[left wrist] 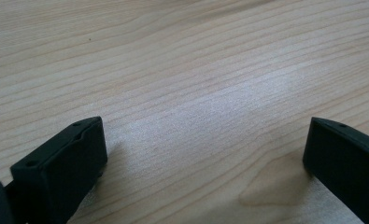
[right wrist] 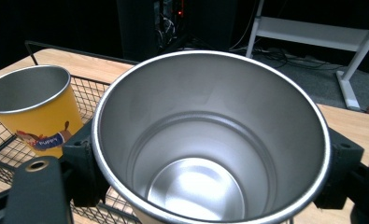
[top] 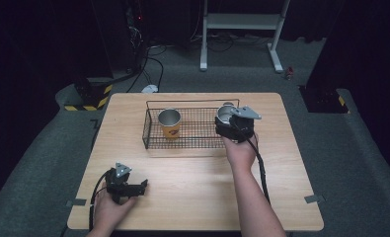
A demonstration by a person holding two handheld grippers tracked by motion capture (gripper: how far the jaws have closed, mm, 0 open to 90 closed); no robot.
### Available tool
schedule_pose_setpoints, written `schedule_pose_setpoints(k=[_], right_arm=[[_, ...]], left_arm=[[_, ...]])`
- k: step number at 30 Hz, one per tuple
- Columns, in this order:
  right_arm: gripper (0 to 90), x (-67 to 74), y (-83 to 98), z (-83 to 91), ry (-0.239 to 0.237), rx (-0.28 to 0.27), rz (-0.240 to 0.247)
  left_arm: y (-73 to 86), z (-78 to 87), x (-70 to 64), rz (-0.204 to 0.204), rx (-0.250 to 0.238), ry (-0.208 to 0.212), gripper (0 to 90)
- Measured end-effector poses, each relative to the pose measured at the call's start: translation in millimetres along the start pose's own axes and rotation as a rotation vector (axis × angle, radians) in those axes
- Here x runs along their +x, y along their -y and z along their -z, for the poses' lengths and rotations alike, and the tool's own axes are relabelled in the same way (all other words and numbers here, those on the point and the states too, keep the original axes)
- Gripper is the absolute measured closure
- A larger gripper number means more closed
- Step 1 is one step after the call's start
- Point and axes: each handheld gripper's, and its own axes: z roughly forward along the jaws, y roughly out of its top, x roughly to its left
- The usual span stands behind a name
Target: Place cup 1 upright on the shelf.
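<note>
A black wire basket (top: 192, 142) stands at the far middle of the wooden table (top: 192, 197). Inside it at the left, a yellow cup (top: 170, 123) with a steel inside stands upright; it also appears in the right gripper view (right wrist: 37, 109). My right gripper (top: 230, 123) is shut on a second steel cup (top: 225, 113) at the basket's right end, and that cup's open mouth (right wrist: 210, 140) sits between the two black jaws. My left gripper (top: 142, 186) rests near the table's front left, open, with bare wood between its jaws (left wrist: 205, 149).
A white metal frame (top: 242, 22) stands on the floor beyond the table. Cables (top: 150, 64) and a yellow-black striped block (top: 89, 96) lie at the far left. A cable (top: 260, 165) trails from the right gripper along the forearm.
</note>
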Motion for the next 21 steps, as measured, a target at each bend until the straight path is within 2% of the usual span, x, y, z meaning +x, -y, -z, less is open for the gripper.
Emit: schedule_pose_setpoints(k=[5,12,15,21], right_arm=[[18.4,3.7,-7.9,-11.6,-0.004,0.023,0.013],[18.4,5.8,-13.6,-25.7,-0.004,0.045,0.002],[18.4,6.5,-12.9,-32.8,0.0,0.052,0.003],[18.4,4.1,-4.8,-48.1,0.012,0.104,-0.016]], left_arm=[[0.0,0.0,0.0,0.0,0.0,0.0,0.0],[0.0,0.0,0.0,0.0,0.0,0.0,0.0],[0.0,0.2,0.3,-0.004,0.003,0.0,0.0],[-0.1,0.2,0.3,-0.005,0.004,0.0,0.0]])
